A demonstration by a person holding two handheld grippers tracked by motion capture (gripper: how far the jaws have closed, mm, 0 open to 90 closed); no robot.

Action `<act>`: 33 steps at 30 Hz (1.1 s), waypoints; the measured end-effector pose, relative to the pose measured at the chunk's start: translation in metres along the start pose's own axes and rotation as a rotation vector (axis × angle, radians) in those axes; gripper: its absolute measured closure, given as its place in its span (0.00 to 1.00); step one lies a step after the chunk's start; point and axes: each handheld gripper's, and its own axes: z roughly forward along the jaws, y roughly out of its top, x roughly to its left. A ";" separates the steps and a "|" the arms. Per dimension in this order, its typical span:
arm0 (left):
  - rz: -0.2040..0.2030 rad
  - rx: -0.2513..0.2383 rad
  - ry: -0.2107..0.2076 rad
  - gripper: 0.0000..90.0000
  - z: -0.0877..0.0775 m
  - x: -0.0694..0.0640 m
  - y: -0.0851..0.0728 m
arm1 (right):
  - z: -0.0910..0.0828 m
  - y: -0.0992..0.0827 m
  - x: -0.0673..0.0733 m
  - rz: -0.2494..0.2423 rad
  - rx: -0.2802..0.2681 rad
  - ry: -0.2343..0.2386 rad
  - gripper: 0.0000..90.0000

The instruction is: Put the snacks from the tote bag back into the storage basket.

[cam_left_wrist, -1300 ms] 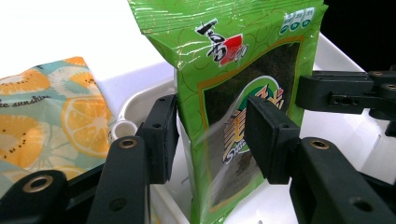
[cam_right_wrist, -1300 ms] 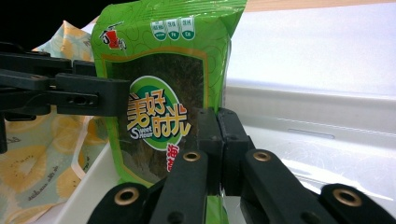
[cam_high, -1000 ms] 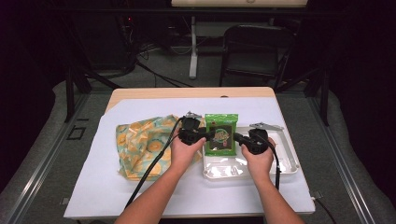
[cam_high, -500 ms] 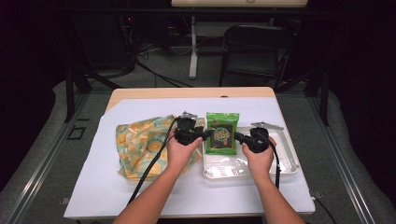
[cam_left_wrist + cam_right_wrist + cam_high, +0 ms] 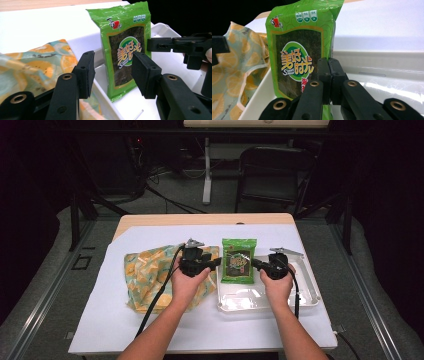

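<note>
Desk (image 5: pixel 150 335): wooden top under a white sheet; it carries every item below.
Cloth (image 5: pixel 150 275): yellow and pale blue fruit print, crumpled flat on the desk's left half, just beside the tray's left wall; also in the left gripper view (image 5: pixel 32 67) and the right gripper view (image 5: pixel 242 65).
Tray (image 5: pixel 310 290): white, shallow, rectangular, on the desk's right half; its near floor is bare and glossy. Rim seen in the left gripper view (image 5: pixel 110 110) and back wall in the right gripper view (image 5: pixel 387 62).
Packet (image 5: pixel 239 260): green seaweed snack pouch with a dark window and a round logo, standing upright at the tray's left end, its lower edge inside the tray; front faces the person (image 5: pixel 125 50) (image 5: pixel 297 50).
Left hand-held gripper (image 5: pixel 216 263): held level, pointing right at the packet's left edge. Jaws spread wide apart, nothing between the 2 pads (image 5: pixel 112 72); the packet sits beyond them, untouched.
Right hand-held gripper (image 5: pixel 256 263): held level, pointing left. Jaws pressed together on the packet's right edge (image 5: pixel 328 75), pinching the foil low on that side.
</note>
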 end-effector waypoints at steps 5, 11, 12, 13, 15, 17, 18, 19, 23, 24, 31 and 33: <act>-0.001 -0.003 0.009 0.59 -0.007 0.004 -0.003 | 0.003 0.002 -0.003 0.019 0.000 -0.001 1.00; -0.013 -0.009 0.023 0.59 -0.017 0.010 -0.006 | 0.009 0.004 -0.007 0.040 0.010 0.004 1.00; -0.014 -0.012 0.023 0.59 -0.018 0.011 -0.006 | 0.011 0.004 -0.007 0.046 0.014 0.005 1.00; -0.015 -0.014 0.028 0.59 -0.020 0.012 -0.007 | 0.012 0.004 -0.008 0.056 0.019 0.007 1.00; -0.022 -0.014 0.035 0.59 -0.023 0.014 -0.009 | 0.016 0.003 -0.009 0.073 0.024 0.010 1.00; -0.024 -0.017 0.041 0.59 -0.024 0.016 -0.010 | 0.018 0.003 -0.009 0.081 0.032 0.009 1.00; -0.025 -0.016 0.043 0.59 -0.025 0.017 -0.011 | 0.019 0.003 -0.010 0.082 0.036 0.011 1.00; -0.028 -0.019 0.045 0.59 -0.026 0.018 -0.011 | 0.020 0.003 -0.010 0.089 0.041 0.008 1.00; -0.035 -0.018 0.051 0.59 -0.028 0.021 -0.012 | 0.023 0.002 -0.012 0.104 0.044 0.004 1.00; -0.037 -0.018 0.051 0.59 -0.029 0.021 -0.012 | 0.023 0.002 -0.012 0.105 0.044 0.003 1.00; -0.040 -0.025 0.051 0.59 -0.029 0.023 -0.012 | 0.022 0.002 -0.012 0.097 0.041 -0.002 0.98; -0.043 -0.026 0.054 0.59 -0.028 0.022 -0.012 | 0.022 0.002 -0.012 0.094 0.044 -0.003 0.97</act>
